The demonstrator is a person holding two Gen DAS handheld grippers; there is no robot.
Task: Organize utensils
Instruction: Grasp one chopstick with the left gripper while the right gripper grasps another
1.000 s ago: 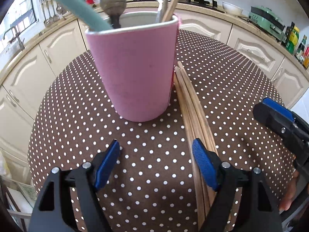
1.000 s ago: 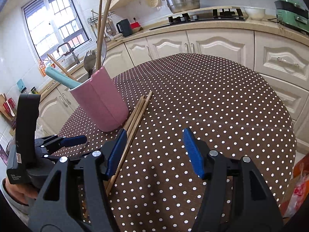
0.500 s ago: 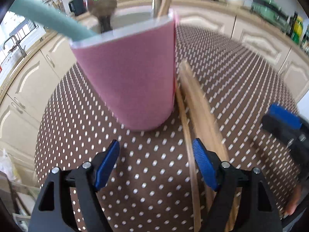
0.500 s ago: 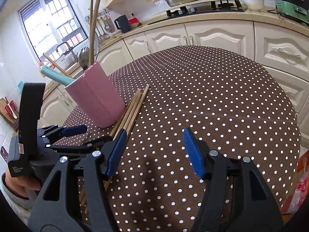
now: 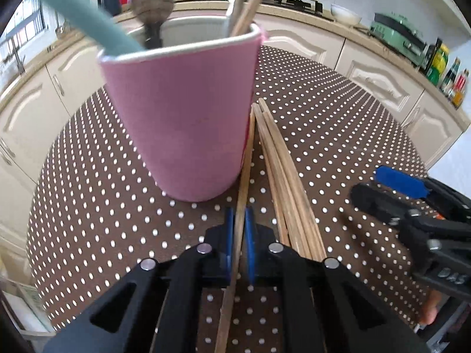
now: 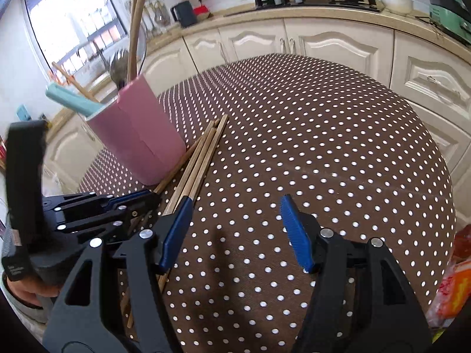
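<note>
A pink utensil holder (image 5: 182, 123) stands on the brown dotted table (image 5: 103, 206) with a teal handle (image 5: 85, 20), a metal spoon (image 5: 151, 3) and wooden sticks in it. My left gripper (image 5: 240, 226) is shut on one wooden chopstick (image 5: 243, 182) that runs along the holder's right side. Just to its right, several more chopsticks (image 5: 282, 176) lie in a bundle on the cloth. My right gripper (image 6: 235, 229) is open and holds nothing, its left pad right beside the bundle (image 6: 203, 153). The right wrist view shows the left gripper (image 6: 141, 198) low beside the holder (image 6: 138, 141).
White cabinets and a counter with a hob curve around the far side of the table. A green appliance (image 5: 394, 29) and bottles (image 5: 441, 64) stand on the counter at right. An orange packet (image 6: 453, 288) sits past the table's right edge (image 6: 441, 194).
The left jaws, wide open before, have closed on a single chopstick next to the holder. The right gripper has come closer to the chopstick bundle and the left gripper.
</note>
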